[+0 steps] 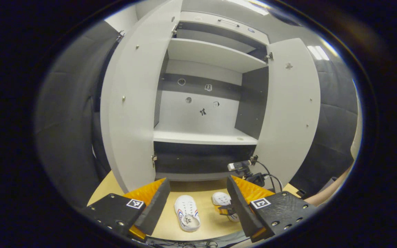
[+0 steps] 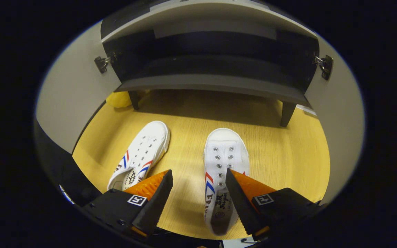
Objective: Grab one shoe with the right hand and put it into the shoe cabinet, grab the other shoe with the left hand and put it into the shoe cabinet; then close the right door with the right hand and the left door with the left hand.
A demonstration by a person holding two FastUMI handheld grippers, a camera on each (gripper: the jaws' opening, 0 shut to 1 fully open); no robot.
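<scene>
Shoes, two white ones, lie side by side on the wooden floor in front of the open shoe cabinet (image 1: 205,137), toes toward it, neither lifted yet. In the right gripper view the right hand-held gripper (image 2: 198,193) hangs low over the right shoe (image 2: 223,165), fingers spread apart with nothing between them, and that shoe's long axis runs straight ahead along the fingers, its heel end just under the right-side finger. The left shoe (image 2: 143,153) lies beside it, angled a little, toe leaning inward. So the right gripper is plainly the nearer one, and I'd judge the next move is a short drop to pinch the heel collar. The left gripper view, from higher and farther back, shows the left hand-held gripper (image 1: 198,193) likewise spread and empty, both shoes small below, plus the bare pale shelves and both doors swung wide.
</scene>
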